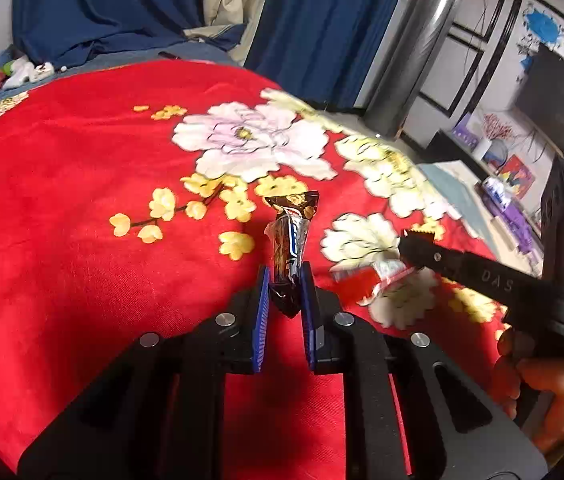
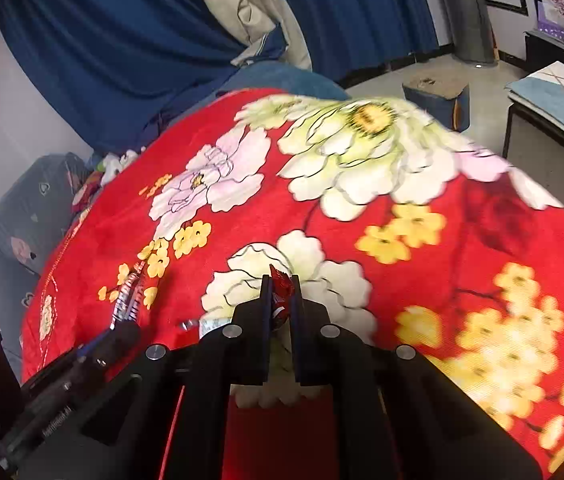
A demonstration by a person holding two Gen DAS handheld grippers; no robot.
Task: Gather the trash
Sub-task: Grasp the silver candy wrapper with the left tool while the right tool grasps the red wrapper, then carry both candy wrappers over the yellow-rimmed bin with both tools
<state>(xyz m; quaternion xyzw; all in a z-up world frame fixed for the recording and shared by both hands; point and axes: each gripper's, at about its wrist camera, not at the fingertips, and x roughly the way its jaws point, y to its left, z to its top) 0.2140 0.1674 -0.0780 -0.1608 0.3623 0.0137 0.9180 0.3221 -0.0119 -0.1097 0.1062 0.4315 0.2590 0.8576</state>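
A brown wrapper [image 1: 292, 248] is clamped between the closed pads of the left claw [image 1: 286, 280], sticking up past its tips; a red wrapper [image 2: 280, 298] is pinched in the closed right claw [image 2: 280, 292], over the red floral blanket [image 1: 81, 200]. Both pieces are grasped, binning is judged outstanding, no bin seen. "DAS" is readable on the right claw's finger; wrapper print is illegible.
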